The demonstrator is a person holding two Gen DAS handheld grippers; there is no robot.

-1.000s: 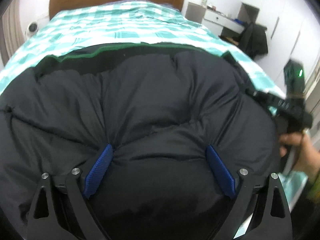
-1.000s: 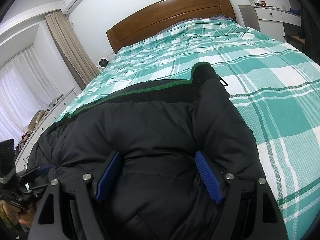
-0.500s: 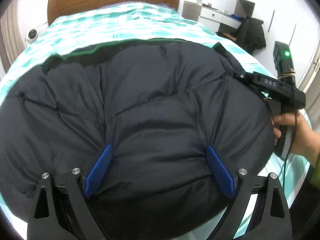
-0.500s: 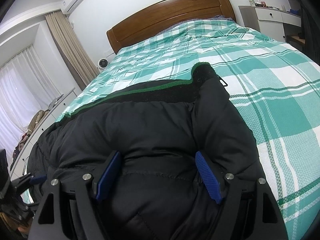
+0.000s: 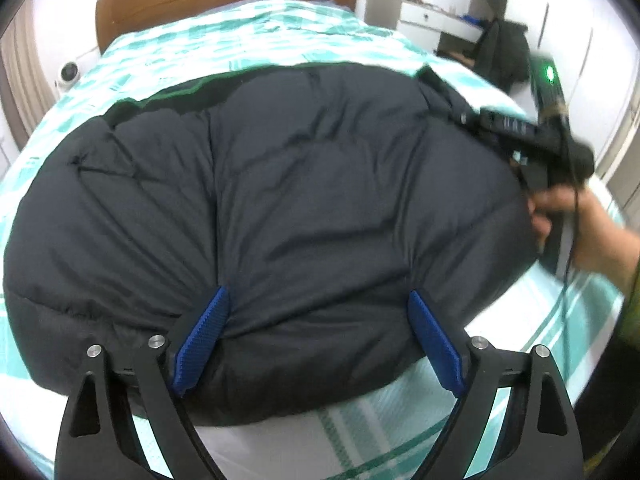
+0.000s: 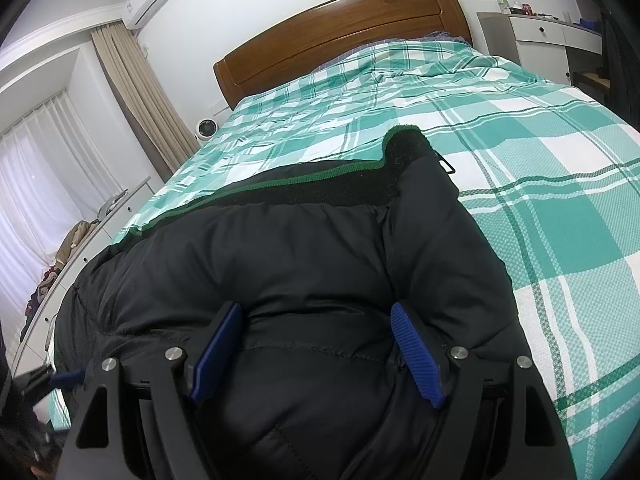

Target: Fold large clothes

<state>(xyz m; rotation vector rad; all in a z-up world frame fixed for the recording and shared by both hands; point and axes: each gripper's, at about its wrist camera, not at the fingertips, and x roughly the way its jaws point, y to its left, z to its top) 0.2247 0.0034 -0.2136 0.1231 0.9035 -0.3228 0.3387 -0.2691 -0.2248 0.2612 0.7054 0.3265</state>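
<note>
A large black puffer jacket (image 5: 304,200) with a green-edged knit hem (image 6: 320,192) lies folded into a thick bundle on the bed. My left gripper (image 5: 316,300) is open, its blue pads (image 5: 200,340) spread over the jacket's near edge. My right gripper (image 6: 316,320) is open too, its blue pads (image 6: 416,356) pressed down on the jacket's padding. In the left wrist view the right gripper (image 5: 532,140) shows at the jacket's right side, held by a hand.
The bed has a teal and white plaid cover (image 6: 520,140) and a wooden headboard (image 6: 340,32). A white desk with drawers (image 6: 548,36) stands to the right. Curtains (image 6: 140,100) and a low white cabinet with clothes on it (image 6: 72,252) stand at the left.
My left gripper has pulled back and up, so the jacket's near edge and the bed cover below it now show. The right gripper has stayed still on the jacket.
</note>
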